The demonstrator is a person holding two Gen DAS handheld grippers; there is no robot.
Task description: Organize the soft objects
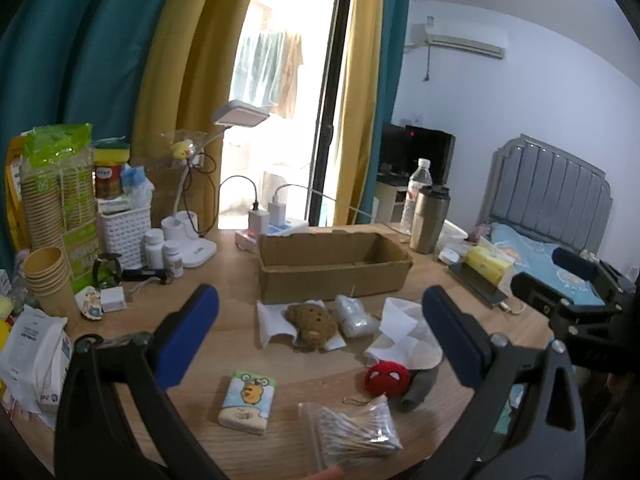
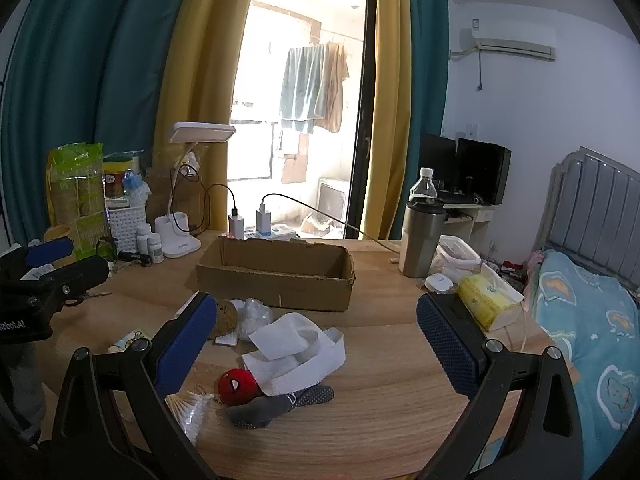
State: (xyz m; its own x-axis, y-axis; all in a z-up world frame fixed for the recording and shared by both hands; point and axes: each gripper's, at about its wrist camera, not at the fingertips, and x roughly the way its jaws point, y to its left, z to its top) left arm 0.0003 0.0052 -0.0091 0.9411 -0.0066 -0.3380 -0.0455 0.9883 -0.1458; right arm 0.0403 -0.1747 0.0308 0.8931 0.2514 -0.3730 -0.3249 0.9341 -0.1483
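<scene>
Ahead, both tools [image 1: 320, 312] [image 2: 316, 312] released; red plush ball [image 1: 387, 377] on table between fingers.

Tissue pack [image 2: 130, 341] behind left-hand finger.

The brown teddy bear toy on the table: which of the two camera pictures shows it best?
The left wrist view. There the brown teddy bear lies in full sight between the open fingers, on white paper in front of the cardboard box. In the right wrist view only a brown edge of it peeks out behind the right gripper's left finger.
</scene>
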